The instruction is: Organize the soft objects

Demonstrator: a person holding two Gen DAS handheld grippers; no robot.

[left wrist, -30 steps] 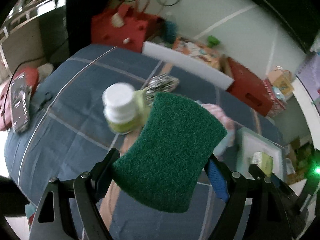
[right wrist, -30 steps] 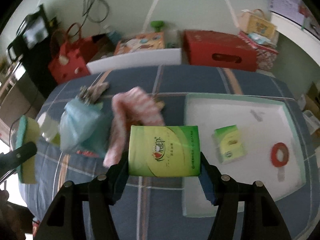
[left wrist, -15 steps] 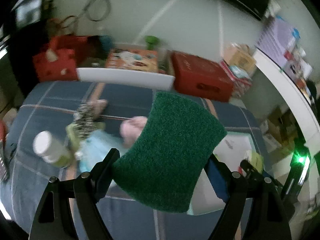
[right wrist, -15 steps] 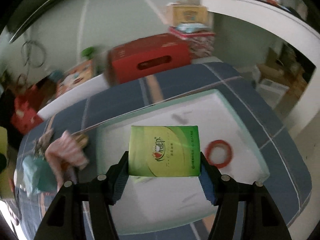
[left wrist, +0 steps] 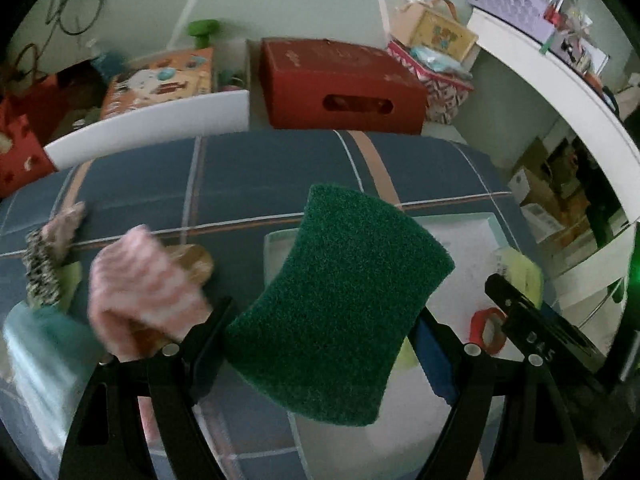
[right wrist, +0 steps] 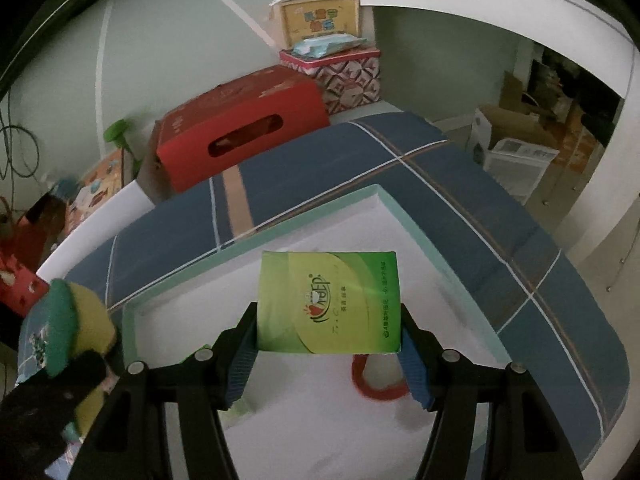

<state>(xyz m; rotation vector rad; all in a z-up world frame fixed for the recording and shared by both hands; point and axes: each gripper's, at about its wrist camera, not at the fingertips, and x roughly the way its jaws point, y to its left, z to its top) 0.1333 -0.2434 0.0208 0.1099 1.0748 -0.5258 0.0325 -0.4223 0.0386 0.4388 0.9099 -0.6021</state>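
Sponge and tissue pack held over the white tray

The green sponge point(left wrist: 340, 312) is clamped in the left hand-held gripper point(left wrist: 320, 344); the green tissue pack point(right wrist: 329, 302) is gripped by the right hand-held gripper point(right wrist: 328, 354), above the white tray point(right wrist: 256, 240) holding a red ring point(right wrist: 374, 380), on the blue plaid bench point(right wrist: 460, 184).

Sponges we count: one point(left wrist: 340, 304)
Tissue packs we see: two, one held point(right wrist: 328, 302), one in the tray point(left wrist: 520, 270)
Red rings: one point(left wrist: 486, 330)
Trays: one point(right wrist: 304, 218)
Pink striped cloths: one point(left wrist: 140, 280)
Red boxes: one point(left wrist: 340, 84)
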